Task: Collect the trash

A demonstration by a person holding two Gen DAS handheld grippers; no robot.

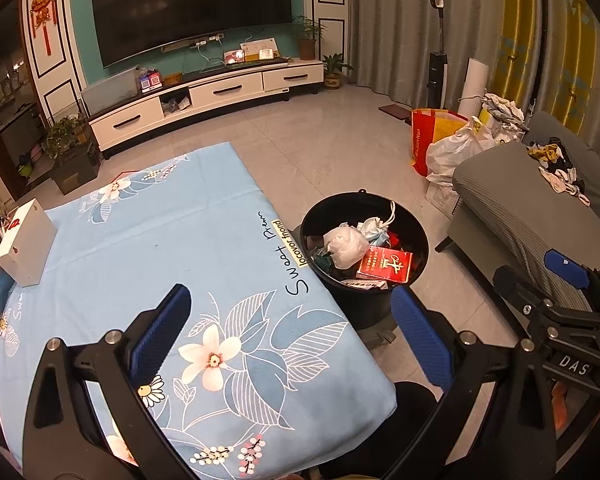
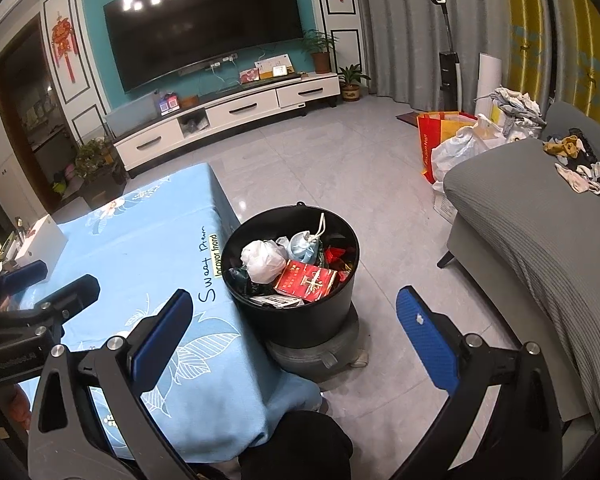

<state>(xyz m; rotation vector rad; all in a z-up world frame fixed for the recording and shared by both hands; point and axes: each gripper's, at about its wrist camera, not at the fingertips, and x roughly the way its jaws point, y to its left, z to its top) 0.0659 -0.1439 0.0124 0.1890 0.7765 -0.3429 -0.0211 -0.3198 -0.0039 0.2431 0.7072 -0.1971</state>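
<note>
Apparently most work was done: the black bin [image 2: 292, 264] at frame centre held trash, both claws [image 1: 290, 344] [image 2: 294, 336] were spread and empty, and only a white box [image 1: 26, 242] remained on the table [image 1: 148, 256].

Table under blue floral cloth [image 1: 140, 248]; white box [image 1: 26, 242] at its far left corner. Black bin [image 2: 292, 280] stands beside it on the tiled floor [image 2: 340, 168]

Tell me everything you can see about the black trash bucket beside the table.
The black trash bucket is round, open-topped and upright, of what looks like plastic, and stands on a low grey base on the tiled floor, close against the blue-clothed table. Inside lie a red box, a crumpled white bag and other scraps. Neither gripper touches it.
</note>
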